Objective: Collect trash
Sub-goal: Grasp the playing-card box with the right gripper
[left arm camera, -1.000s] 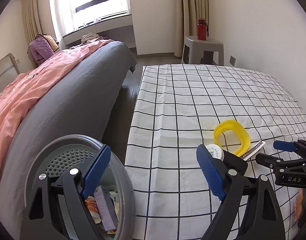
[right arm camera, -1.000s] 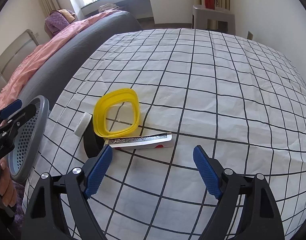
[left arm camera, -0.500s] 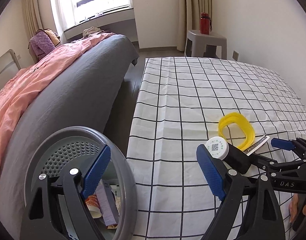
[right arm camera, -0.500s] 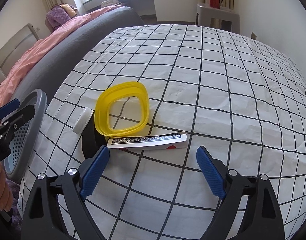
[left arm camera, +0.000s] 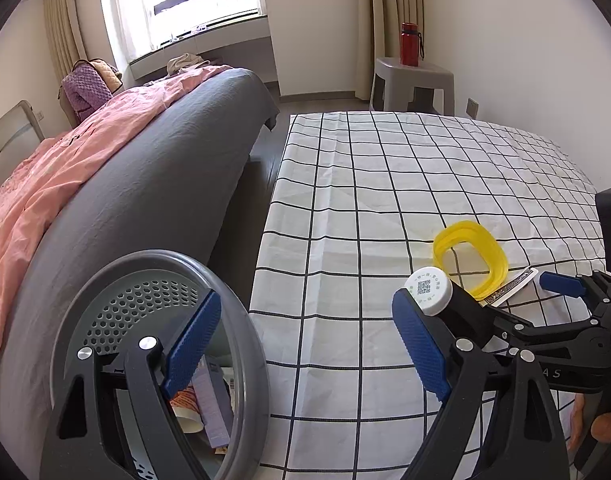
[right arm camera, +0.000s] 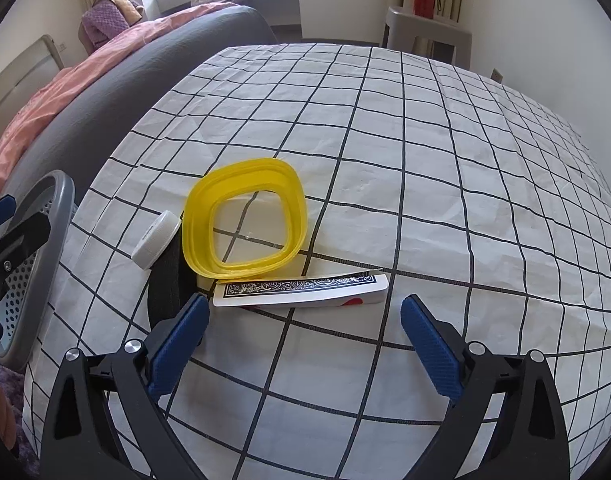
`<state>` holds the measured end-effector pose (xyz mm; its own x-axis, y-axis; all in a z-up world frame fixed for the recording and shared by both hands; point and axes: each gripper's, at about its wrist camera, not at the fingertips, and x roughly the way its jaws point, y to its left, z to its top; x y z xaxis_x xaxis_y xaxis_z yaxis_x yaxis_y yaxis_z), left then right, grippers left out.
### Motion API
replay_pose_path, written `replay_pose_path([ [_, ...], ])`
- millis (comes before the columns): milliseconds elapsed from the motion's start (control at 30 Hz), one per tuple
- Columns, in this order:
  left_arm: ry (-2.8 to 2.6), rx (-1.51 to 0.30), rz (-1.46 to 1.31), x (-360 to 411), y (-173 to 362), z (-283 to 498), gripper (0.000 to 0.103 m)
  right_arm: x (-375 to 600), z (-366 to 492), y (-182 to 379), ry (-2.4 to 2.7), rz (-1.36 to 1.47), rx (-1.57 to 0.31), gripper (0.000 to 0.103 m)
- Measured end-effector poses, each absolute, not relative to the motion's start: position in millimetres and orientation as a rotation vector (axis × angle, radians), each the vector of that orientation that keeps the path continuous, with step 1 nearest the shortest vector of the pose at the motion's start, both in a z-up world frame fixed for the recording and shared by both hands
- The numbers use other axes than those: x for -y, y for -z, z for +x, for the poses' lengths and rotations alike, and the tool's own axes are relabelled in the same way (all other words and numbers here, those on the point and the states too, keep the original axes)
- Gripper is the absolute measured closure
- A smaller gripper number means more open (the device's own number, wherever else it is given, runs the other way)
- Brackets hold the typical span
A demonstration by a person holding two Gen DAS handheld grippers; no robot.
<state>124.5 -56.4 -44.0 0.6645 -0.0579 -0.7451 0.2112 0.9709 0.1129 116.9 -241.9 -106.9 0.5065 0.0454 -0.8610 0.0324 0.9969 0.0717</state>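
On the checked tablecloth lie a yellow plastic ring-shaped lid, a black bottle with a white cap and a playing-card box. My right gripper is open just in front of the card box, its left finger close to the bottle. My left gripper is open and empty; its left finger hangs over the grey trash bin, which holds several wrappers. The bottle's cap, the lid and the right gripper show in the left wrist view.
A grey bed with a pink blanket stands left of the table, with a narrow gap between. A grey stool with a red bottle stands at the far wall.
The right gripper has moved forward, closer to the card box and bottle. The left gripper has shifted slightly, so the bottle appears nearer its right finger.
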Motion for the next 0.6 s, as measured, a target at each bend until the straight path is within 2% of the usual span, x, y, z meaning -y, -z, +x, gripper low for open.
replay_pose_path([
  [267,0.163,-0.859,0.191,59.3,49.2,125.6,0.019,238.1,120.1,110.0,0.015,0.053,-1.044,0.009],
  [333,0.163,-0.865,0.190,60.0,50.2,125.9,0.019,236.4,119.4,109.2,0.020,0.039,-1.033,0.019],
  [600,0.177,-0.875,0.187,63.5,52.5,125.1,0.019,240.0,111.9,105.8,0.003,0.053,-1.021,0.020],
])
